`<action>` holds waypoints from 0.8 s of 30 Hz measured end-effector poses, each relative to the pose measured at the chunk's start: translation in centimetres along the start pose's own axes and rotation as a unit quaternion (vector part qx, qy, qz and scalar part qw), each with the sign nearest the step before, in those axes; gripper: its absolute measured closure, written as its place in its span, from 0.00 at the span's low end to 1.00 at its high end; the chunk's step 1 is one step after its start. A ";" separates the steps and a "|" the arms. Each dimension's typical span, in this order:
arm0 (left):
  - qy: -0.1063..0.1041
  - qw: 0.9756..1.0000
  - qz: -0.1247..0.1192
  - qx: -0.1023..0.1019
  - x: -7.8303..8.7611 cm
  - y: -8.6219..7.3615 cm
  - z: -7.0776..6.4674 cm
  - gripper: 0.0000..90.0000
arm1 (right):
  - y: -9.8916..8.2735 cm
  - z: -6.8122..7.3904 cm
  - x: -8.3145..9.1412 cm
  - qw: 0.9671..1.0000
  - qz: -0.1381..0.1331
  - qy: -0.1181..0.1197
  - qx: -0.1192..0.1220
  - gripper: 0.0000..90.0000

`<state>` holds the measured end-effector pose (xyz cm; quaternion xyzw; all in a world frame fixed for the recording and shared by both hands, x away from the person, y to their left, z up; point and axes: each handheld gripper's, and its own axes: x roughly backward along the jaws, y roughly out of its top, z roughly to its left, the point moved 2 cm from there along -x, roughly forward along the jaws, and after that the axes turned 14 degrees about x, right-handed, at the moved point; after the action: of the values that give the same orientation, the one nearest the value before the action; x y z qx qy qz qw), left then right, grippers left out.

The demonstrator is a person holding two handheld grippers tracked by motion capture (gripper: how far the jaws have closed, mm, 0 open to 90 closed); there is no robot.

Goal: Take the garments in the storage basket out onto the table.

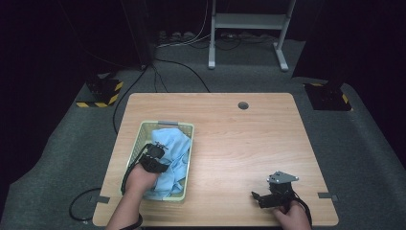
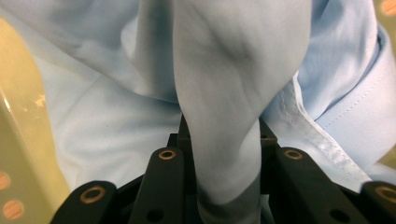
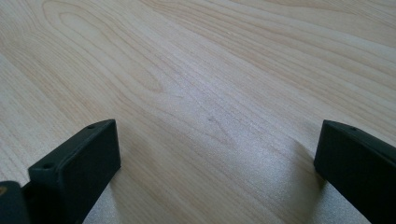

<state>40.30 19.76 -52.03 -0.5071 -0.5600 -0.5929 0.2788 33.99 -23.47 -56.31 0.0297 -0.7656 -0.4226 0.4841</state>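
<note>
From above, the left gripper [image 1: 157,152] is down in the pale green basket [image 1: 143,132], on the light blue cloth [image 1: 176,153]. Close up, its jaws pinch a fold of that cloth, probably a shirt. The right gripper [image 3: 217,154] rests spread over the bare wooden table [image 3: 210,70].

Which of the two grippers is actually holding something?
The left gripper, in the basket, is shut on the blue shirt; the right gripper is open.

Lt blue shirt [image 1: 172,158] w/ paler stitching, pale green basket [image 1: 187,128], black grippers, lt wood-grain table [image 1: 249,143].
</note>
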 end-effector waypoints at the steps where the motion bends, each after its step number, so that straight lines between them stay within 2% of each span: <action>1: -0.003 1.000 -0.003 0.002 0.2 0.0 0.0 0.82 | 0.0 0.0 0.0 1.000 0.000 0.000 0.000 0.00; 8: -0.018 0.998 -0.056 0.020 2.1 -0.4 0.5 0.82 | 0.0 0.0 0.0 1.000 0.000 0.000 0.001 0.00; 13: -0.033 0.993 -0.102 0.045 3.3 -0.9 0.8 0.82 | 0.0 0.0 0.0 1.000 0.000 0.000 0.000 0.00; 15: -0.043 0.990 -0.125 0.055 3.9 -1.2 0.8 0.82 | 0.0 0.0 0.0 1.000 0.000 0.000 0.001 0.00; 19: -0.044 0.986 -0.150 0.051 4.4 -1.7 0.2 0.82 | 0.0 0.0 0.0 1.000 0.000 0.000 0.001 0.00; 22: -0.038 0.985 -0.163 0.033 5.0 -1.7 -0.5 0.82 | 0.0 0.0 0.0 1.000 0.000 0.000 0.000 0.00; 24: -0.032 0.983 -0.180 0.026 5.6 -1.8 -0.7 0.82 | 0.0 0.0 0.0 1.000 0.000 0.000 0.001 0.00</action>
<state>36.59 20.79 -47.54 -0.4090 -0.6663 -0.6020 0.1627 34.00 -23.48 -56.32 0.0303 -0.7661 -0.4221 0.4838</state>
